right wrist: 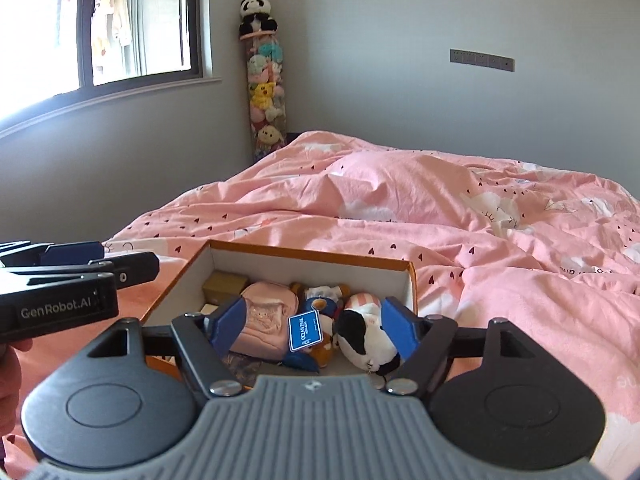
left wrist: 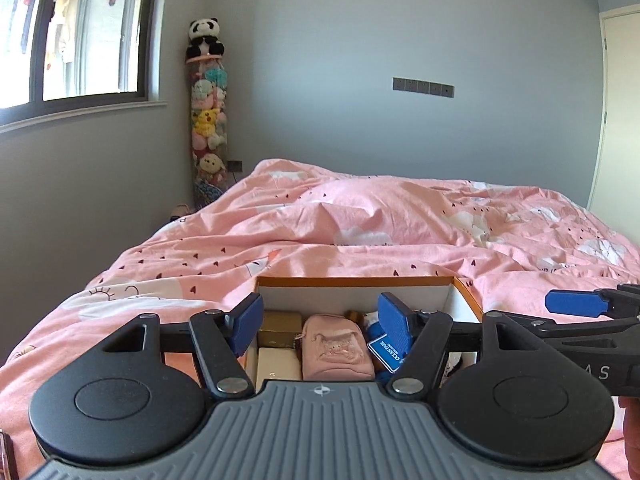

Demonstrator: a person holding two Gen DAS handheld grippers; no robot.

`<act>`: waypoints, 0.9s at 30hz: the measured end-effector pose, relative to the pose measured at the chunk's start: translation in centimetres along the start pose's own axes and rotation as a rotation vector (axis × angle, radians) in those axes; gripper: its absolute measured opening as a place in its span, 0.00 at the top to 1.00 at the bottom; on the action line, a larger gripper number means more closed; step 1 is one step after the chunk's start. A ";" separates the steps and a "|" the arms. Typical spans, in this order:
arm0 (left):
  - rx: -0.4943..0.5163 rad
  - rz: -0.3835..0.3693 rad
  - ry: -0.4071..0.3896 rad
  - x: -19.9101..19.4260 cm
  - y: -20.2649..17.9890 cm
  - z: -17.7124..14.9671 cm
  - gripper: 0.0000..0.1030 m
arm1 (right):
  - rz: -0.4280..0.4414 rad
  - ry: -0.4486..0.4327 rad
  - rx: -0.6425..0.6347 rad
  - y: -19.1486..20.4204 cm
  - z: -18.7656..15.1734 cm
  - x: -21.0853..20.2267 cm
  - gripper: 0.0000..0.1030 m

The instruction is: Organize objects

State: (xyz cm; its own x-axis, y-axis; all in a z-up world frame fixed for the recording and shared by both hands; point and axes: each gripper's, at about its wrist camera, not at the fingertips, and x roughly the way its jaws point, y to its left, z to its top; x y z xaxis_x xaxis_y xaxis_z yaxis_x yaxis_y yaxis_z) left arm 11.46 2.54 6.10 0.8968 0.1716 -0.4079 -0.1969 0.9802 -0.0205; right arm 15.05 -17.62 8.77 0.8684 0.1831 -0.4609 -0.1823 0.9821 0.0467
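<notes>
An orange-rimmed cardboard box point(left wrist: 352, 280) point(right wrist: 304, 254) lies on the pink bed. Inside are a pink pouch point(left wrist: 336, 346) point(right wrist: 268, 300), gold and cream small boxes point(left wrist: 280, 322) point(right wrist: 224, 282), a blue bear toy with a blue tag point(left wrist: 386, 350) point(right wrist: 305, 330) and a black-and-white plush point(right wrist: 366, 336). My left gripper point(left wrist: 320, 320) is open and empty, above the box's near left part. My right gripper point(right wrist: 312, 326) is open and empty, above the box's near side. Each gripper shows from the side in the other's view point(left wrist: 576, 304) point(right wrist: 72, 254).
The pink duvet point(left wrist: 400, 216) point(right wrist: 440, 200) covers the bed, bunched in the middle. A tall clear tube of plush toys with a panda on top point(left wrist: 208, 120) point(right wrist: 266, 80) stands in the corner. A window point(left wrist: 80, 32) is on the left wall.
</notes>
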 end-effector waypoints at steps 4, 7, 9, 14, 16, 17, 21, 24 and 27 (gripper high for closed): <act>0.004 0.019 -0.035 -0.9 0.5 -0.8 0.18 | -0.039 -0.064 0.049 1.1 -1.4 -1.3 0.26; 0.017 0.048 -0.048 -1.4 0.8 -1.5 0.17 | -0.058 -0.083 0.081 1.6 -2.4 -2.0 0.26; 0.034 0.055 -0.037 -1.6 1.0 -1.9 0.17 | -0.064 -0.086 0.093 1.8 -3.0 -2.3 0.25; 0.016 0.057 -0.001 -1.9 1.8 -2.9 0.15 | -0.059 -0.055 0.107 2.6 -4.0 -2.5 0.19; 0.000 0.051 0.044 -1.6 2.2 -3.3 0.14 | -0.062 -0.022 0.092 3.0 -4.3 -2.3 0.19; -0.005 0.053 0.072 -1.3 2.3 -3.5 0.14 | -0.066 -0.005 0.087 3.2 -4.5 -2.2 0.18; -0.018 0.051 0.153 -0.7 2.5 -4.5 0.14 | -0.085 0.073 0.087 3.4 -5.2 -1.6 0.13; -0.022 0.050 0.195 -0.4 2.5 -5.2 0.14 | -0.083 0.112 0.085 3.4 -5.6 -1.3 0.09; -0.016 0.059 0.234 -0.3 2.3 -5.9 0.14 | -0.094 0.131 0.078 3.6 -6.1 -1.2 0.08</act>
State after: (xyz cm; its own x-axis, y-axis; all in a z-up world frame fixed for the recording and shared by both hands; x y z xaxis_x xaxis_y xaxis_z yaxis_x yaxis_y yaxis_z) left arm 8.43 4.13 0.79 0.7674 0.1995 -0.6094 -0.2543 0.9671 -0.0036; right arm 10.55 -14.54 4.09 0.8113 0.0883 -0.5780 -0.0623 0.9960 0.0646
